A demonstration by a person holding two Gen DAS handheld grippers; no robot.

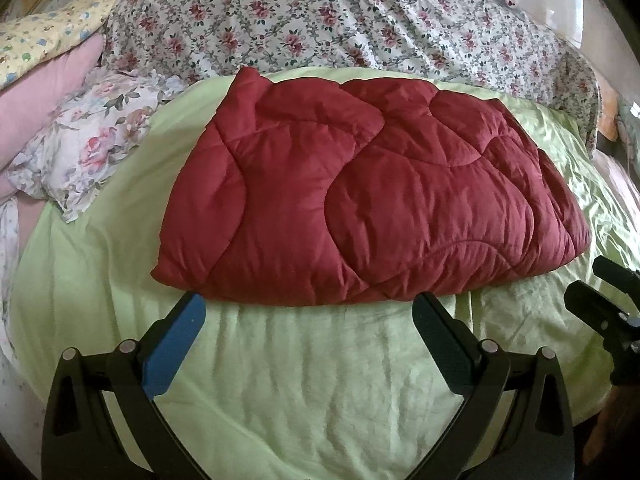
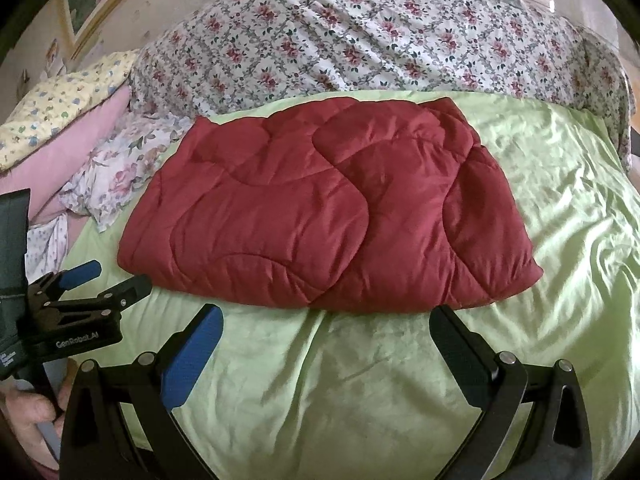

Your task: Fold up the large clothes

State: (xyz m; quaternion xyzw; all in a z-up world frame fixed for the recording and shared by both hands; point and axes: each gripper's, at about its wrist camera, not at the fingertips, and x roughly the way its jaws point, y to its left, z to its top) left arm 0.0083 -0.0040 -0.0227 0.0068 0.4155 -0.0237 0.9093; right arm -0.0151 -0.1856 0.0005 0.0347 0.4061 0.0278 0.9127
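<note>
A dark red quilted comforter (image 1: 360,196) lies folded into a wide rectangle on the light green bed sheet (image 1: 320,380); it also shows in the right wrist view (image 2: 328,216). My left gripper (image 1: 308,300) is open and empty, its fingertips just short of the comforter's near edge. My right gripper (image 2: 326,312) is open and empty, also at the near edge, further right. The left gripper also shows in the right wrist view (image 2: 108,280) at the left, open. The right gripper shows at the right edge of the left wrist view (image 1: 592,284).
A floral quilt (image 1: 320,20) is heaped behind the comforter. Pillows lie at the left: a flowered one (image 1: 88,148), a pink one (image 1: 52,76), a yellow one (image 1: 40,36). The green sheet (image 2: 580,200) stretches to the right.
</note>
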